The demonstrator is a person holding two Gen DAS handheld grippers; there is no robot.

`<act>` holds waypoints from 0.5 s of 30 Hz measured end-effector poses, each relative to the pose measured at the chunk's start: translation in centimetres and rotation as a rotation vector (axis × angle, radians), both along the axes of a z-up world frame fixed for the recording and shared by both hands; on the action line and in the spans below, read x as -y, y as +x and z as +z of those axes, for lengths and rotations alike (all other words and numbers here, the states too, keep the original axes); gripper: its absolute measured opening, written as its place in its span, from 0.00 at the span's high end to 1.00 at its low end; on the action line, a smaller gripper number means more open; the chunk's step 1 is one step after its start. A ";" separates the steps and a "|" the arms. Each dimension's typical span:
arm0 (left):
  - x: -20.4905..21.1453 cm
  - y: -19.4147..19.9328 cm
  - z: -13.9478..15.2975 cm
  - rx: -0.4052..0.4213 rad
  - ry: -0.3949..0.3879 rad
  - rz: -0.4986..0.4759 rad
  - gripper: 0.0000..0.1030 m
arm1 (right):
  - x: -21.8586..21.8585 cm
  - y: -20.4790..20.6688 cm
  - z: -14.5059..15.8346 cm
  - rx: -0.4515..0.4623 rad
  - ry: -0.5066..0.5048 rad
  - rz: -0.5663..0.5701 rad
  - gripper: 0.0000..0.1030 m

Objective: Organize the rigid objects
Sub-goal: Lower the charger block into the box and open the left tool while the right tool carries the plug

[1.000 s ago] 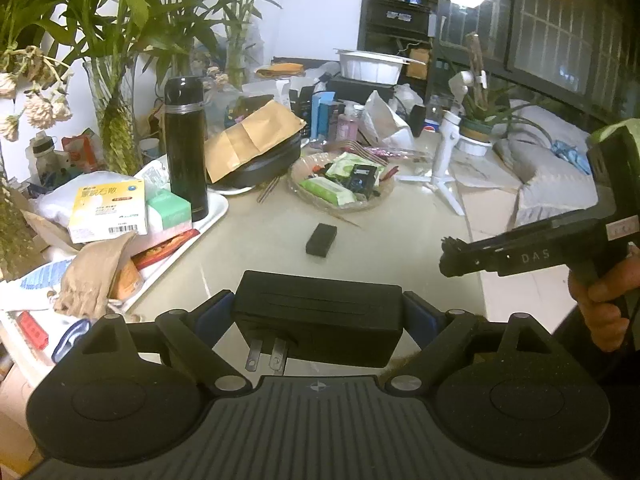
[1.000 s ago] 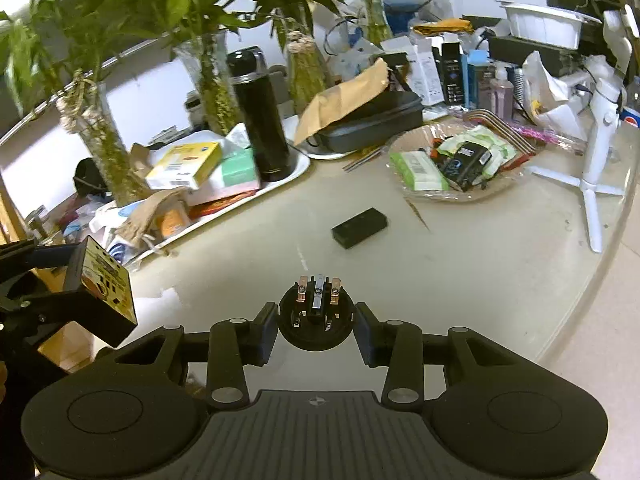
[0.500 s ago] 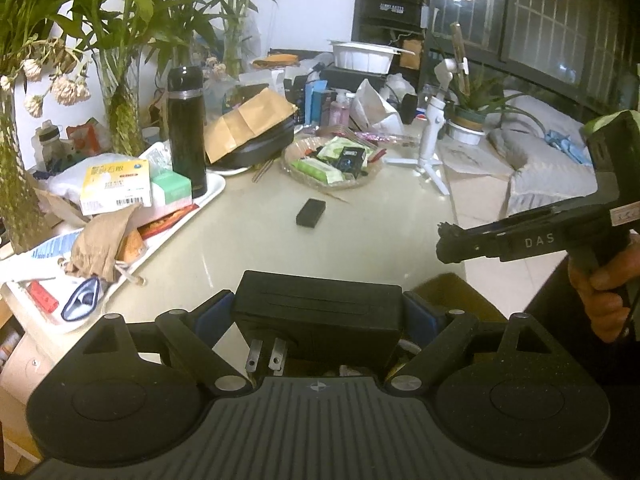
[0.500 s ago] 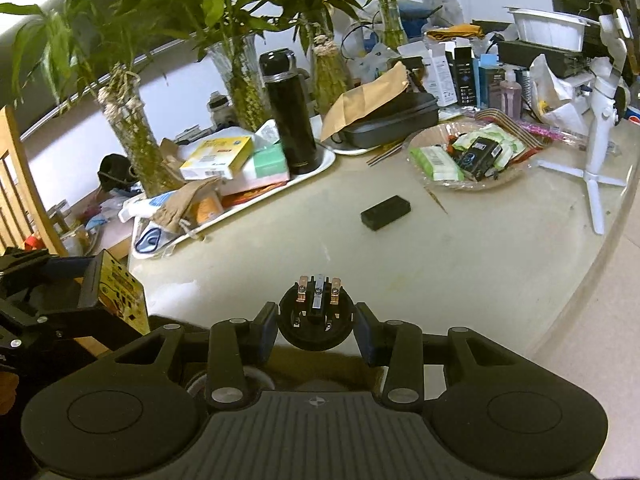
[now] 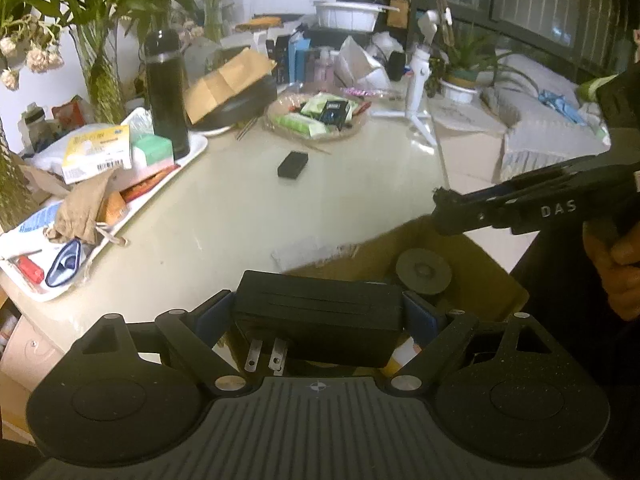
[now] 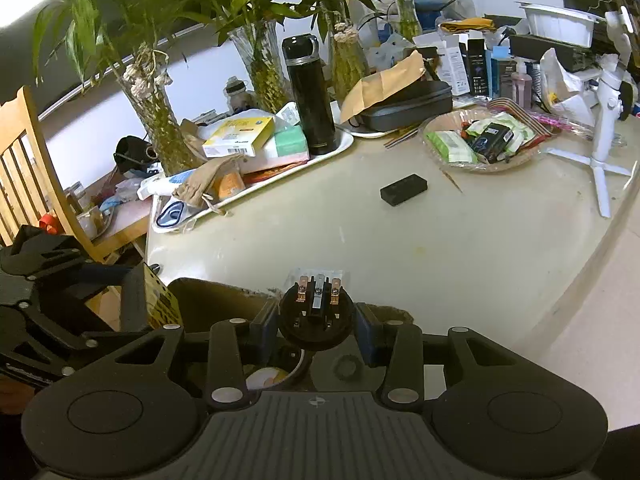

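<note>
Lower centre, left wrist view: left gripper clamps a black rectangular two-pronged power adapter above a brown cardboard box. Right gripper clamps a black round plug.

Left gripper, right gripper: jaws clamped.

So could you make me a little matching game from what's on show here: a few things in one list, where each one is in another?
Things:
1. black power adapter
2. round plug
3. black flask
4. small black block

Places:
A. standing on the white tray
B. lying alone on the bare table
C. gripped in the left tongs
D. gripped in the right tongs

Pairs: 1-C, 2-D, 3-A, 4-B
</note>
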State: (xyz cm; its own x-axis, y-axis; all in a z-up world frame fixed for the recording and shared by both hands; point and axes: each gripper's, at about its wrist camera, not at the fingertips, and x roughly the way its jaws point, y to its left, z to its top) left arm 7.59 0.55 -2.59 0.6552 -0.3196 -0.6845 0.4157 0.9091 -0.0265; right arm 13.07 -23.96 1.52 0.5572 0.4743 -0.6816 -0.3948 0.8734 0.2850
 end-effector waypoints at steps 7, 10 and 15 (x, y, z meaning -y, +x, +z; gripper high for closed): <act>-0.4 -0.5 0.3 -0.007 -0.010 0.025 0.13 | 0.1 -0.3 -0.1 -0.007 0.003 0.000 0.58; -0.5 -0.9 0.3 -0.008 -0.013 0.041 0.13 | -0.2 -0.5 -0.2 -0.007 -0.009 0.013 0.58; -1.0 -1.5 0.2 -0.002 -0.028 0.079 0.13 | -0.7 -0.7 -0.4 -0.009 -0.031 0.031 0.58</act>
State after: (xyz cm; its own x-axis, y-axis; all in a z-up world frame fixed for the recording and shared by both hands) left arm 6.11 1.56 -2.40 0.6780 -0.2860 -0.6771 0.3425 0.9380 -0.0532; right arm 12.39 -23.24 1.16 0.5361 0.4696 -0.7015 -0.4196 0.8693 0.2613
